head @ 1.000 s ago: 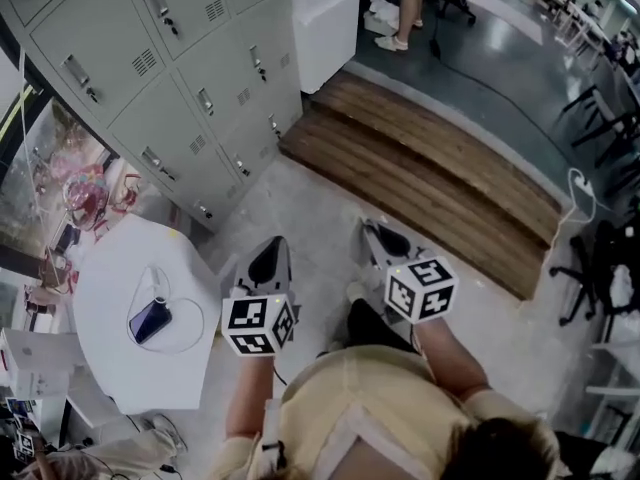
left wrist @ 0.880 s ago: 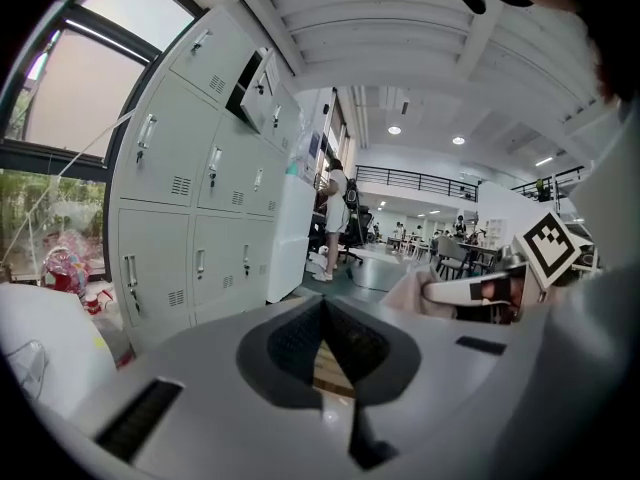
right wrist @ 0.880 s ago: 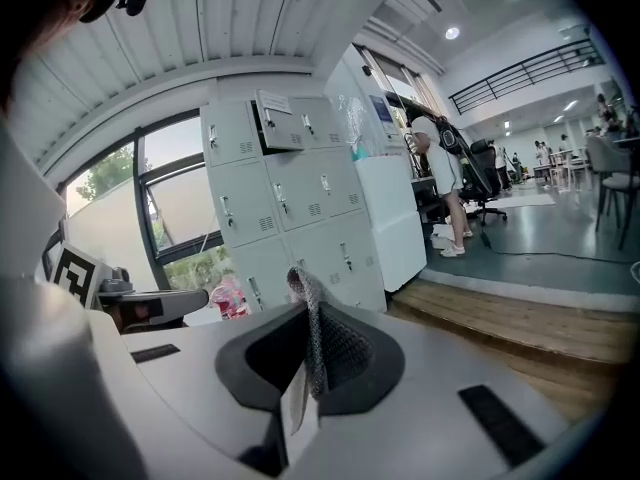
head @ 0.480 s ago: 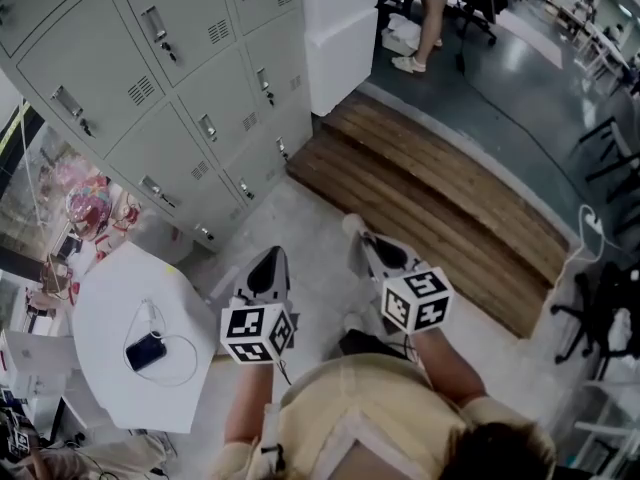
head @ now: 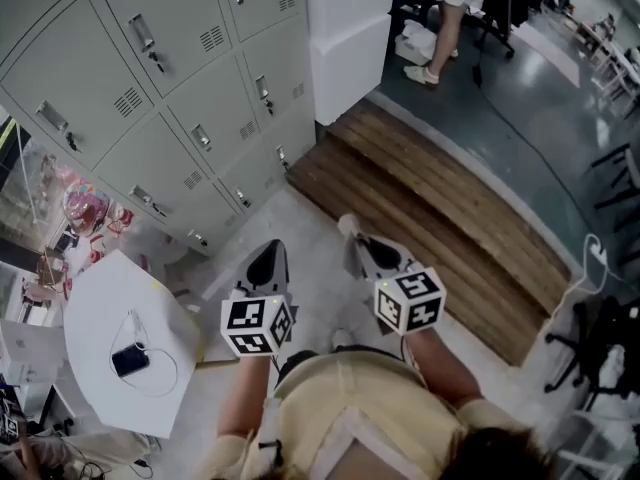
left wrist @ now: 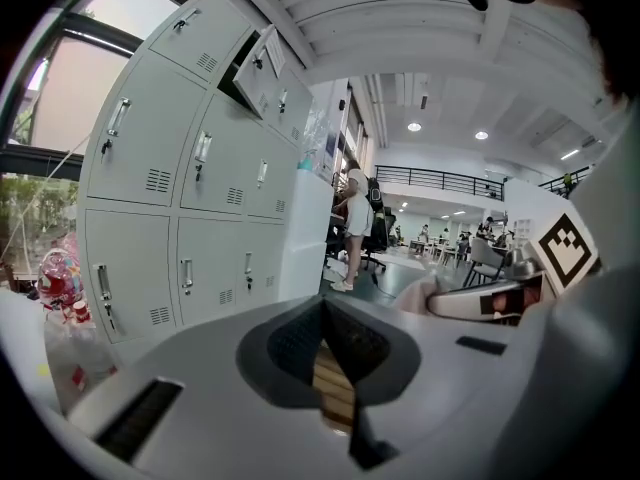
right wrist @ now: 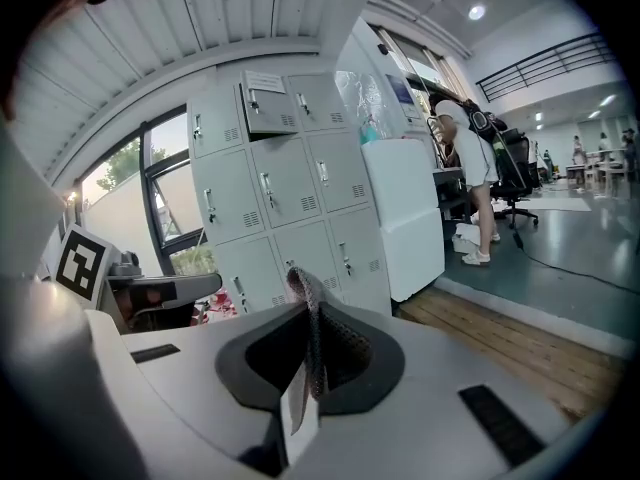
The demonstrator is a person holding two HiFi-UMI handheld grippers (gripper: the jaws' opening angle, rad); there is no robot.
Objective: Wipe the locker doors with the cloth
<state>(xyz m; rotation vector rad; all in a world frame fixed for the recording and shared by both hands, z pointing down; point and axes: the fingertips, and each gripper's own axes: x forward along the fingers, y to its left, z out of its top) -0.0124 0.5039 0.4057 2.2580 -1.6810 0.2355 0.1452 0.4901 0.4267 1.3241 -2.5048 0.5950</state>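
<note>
Grey locker doors [head: 170, 98] fill the upper left of the head view, well ahead of both grippers; they also show as locker doors [left wrist: 190, 208] and locker doors [right wrist: 290, 198] in the gripper views. One upper locker door [right wrist: 265, 103] hangs ajar. My right gripper [head: 352, 240] is shut on a dark patterned cloth [right wrist: 305, 318], whose pale end [head: 348, 226] pokes out past the tips. My left gripper [head: 268, 253] is held level beside it, jaws shut with nothing between them. Both point towards the lockers and neither touches them.
A wooden step [head: 440, 208] runs diagonally on the right. A white table [head: 115, 353] with a phone [head: 130, 360] stands at the lower left. A white cabinet [head: 345, 38] adjoins the lockers, a person [head: 455, 18] stands beyond, and office chairs [head: 600, 338] sit far right.
The lockers have come nearer and larger in the head view as I move towards them. Both grippers keep the same pose, the right still clamping the cloth.
</note>
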